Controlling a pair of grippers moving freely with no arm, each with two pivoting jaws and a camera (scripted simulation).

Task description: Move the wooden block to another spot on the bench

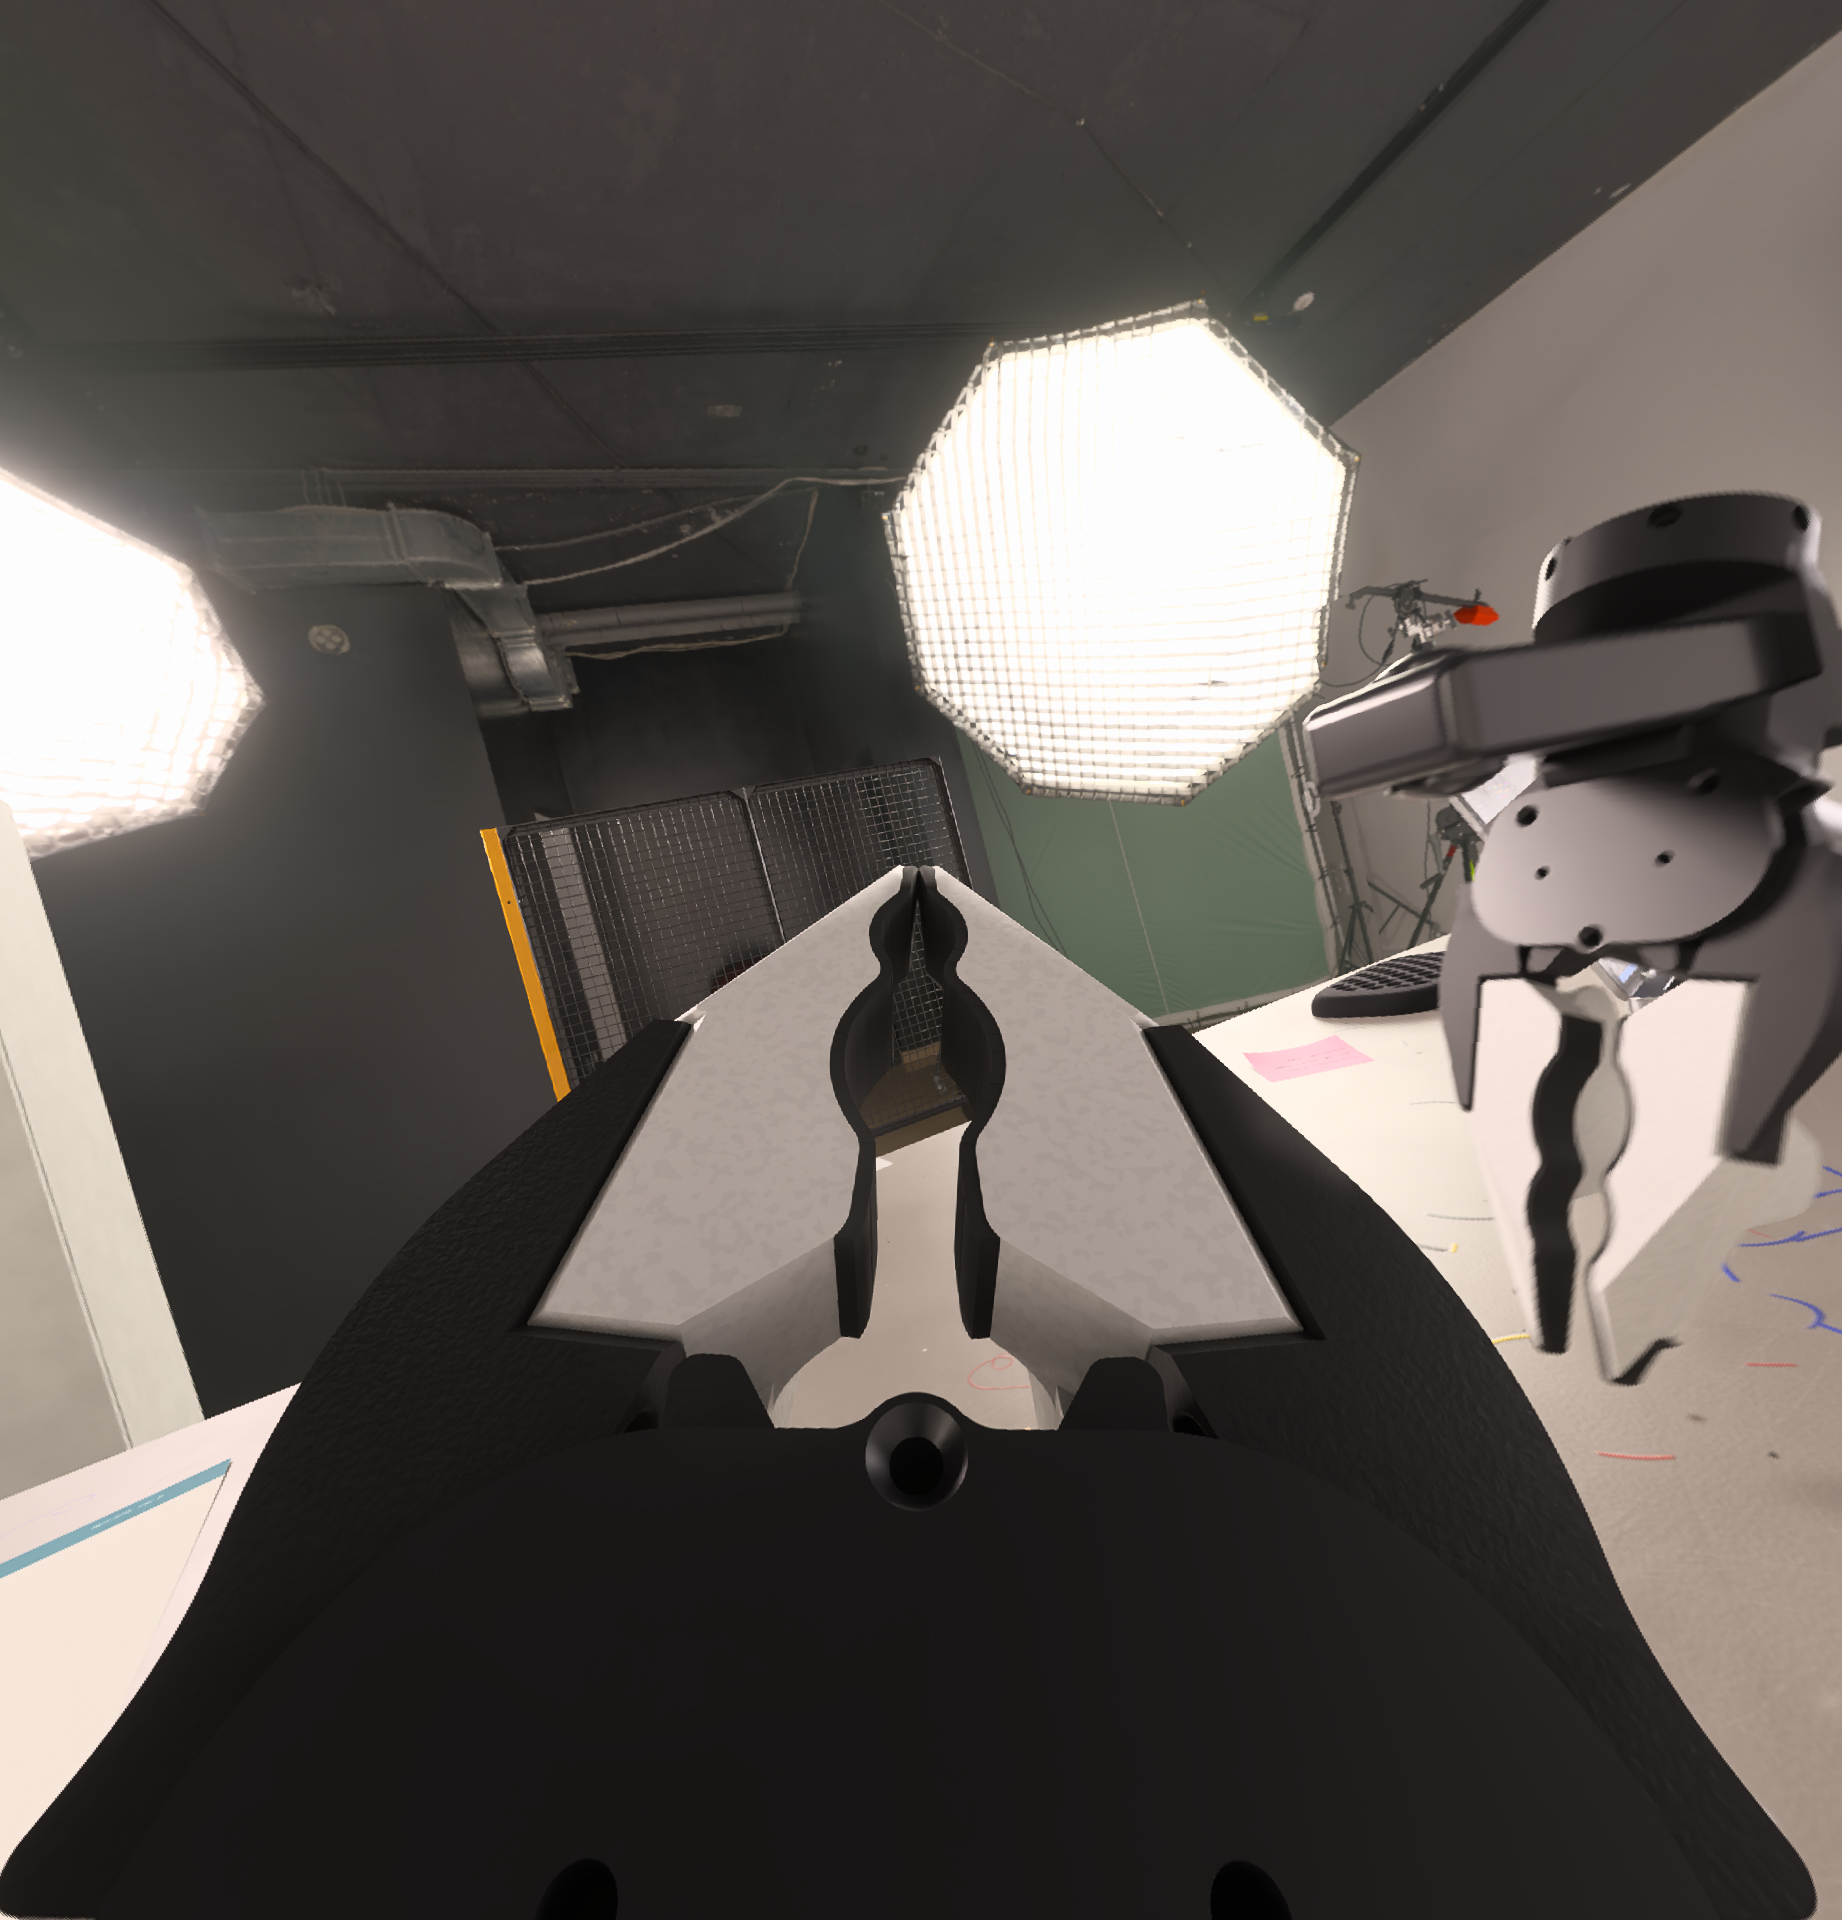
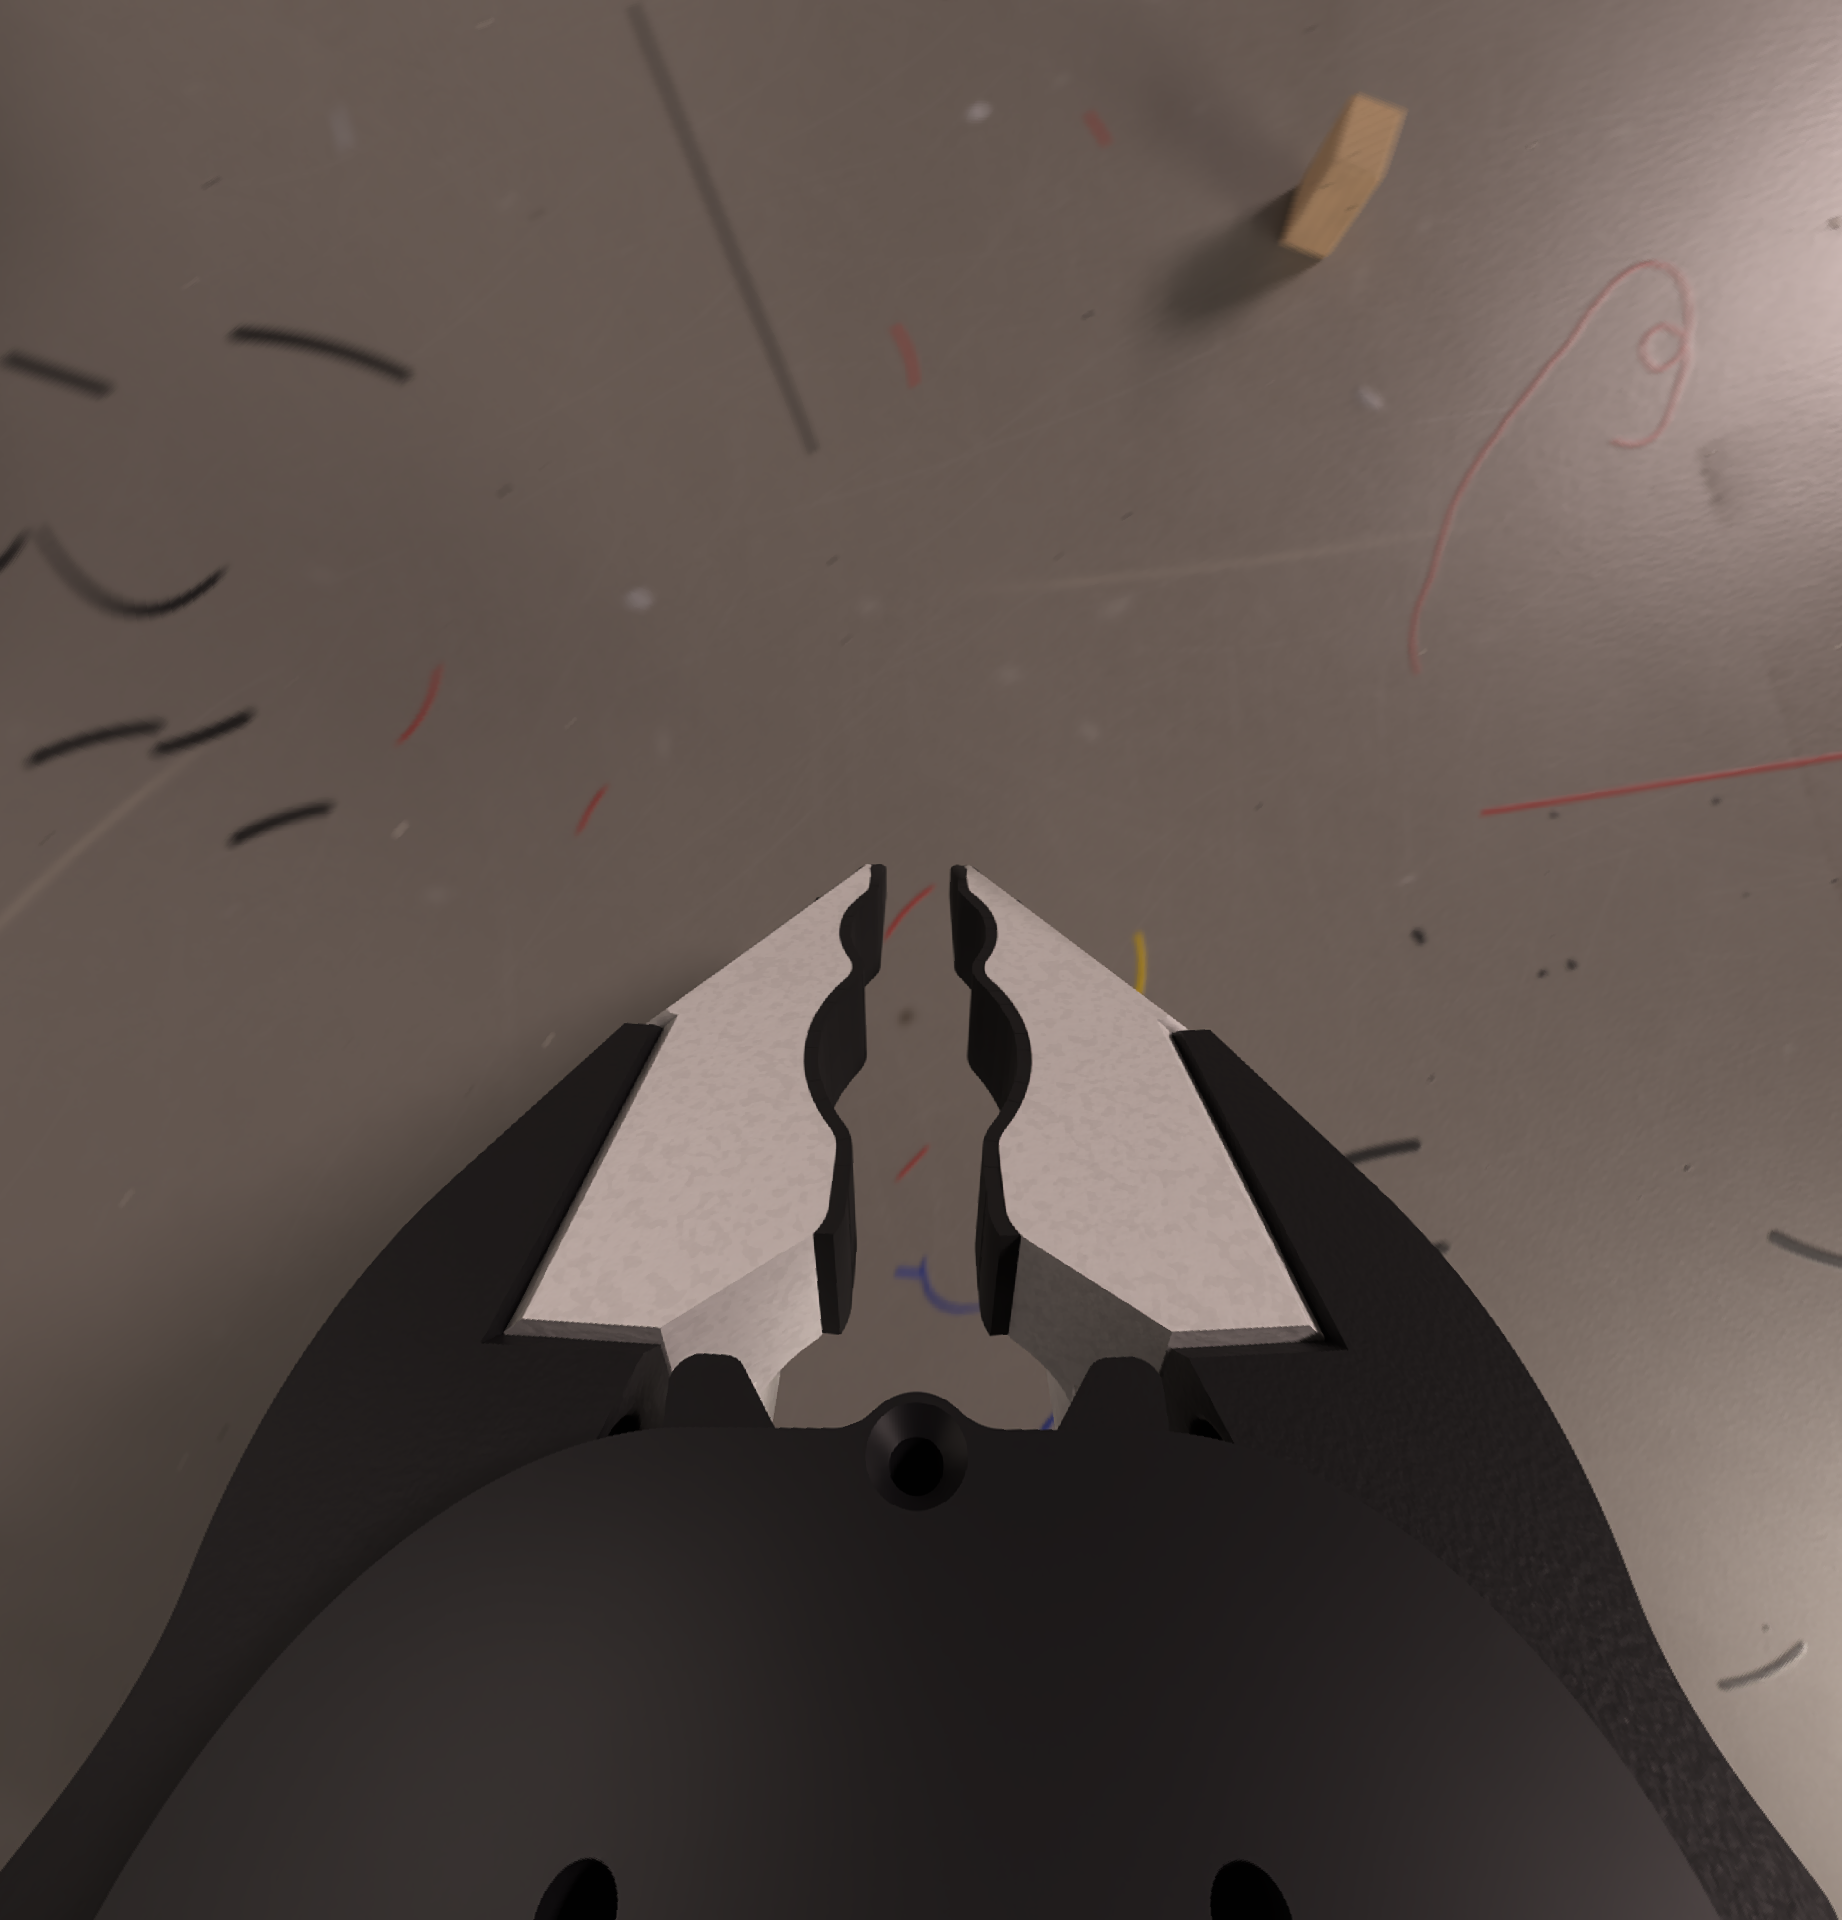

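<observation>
Worktop (image 2: 584,520) scribbles fill the right wrist view, where the wooden block (image 2: 1343,177), pale, small and tilted, lies well ahead of the right gripper (image 2: 917,883), whose fingers stand slightly parted and empty. Only the left wrist view shows the left gripper (image 1: 917,883), fingertips together, pointing beyond the worktop's far edge.

My right gripper (image 2: 916,878) hangs above the bench (image 2: 584,623), the wooden block (image 2: 1343,177) lying well ahead and to its right. My left gripper (image 1: 917,878) sits left of it, a sticky note (image 1: 1306,1058) on the bench between them.
</observation>
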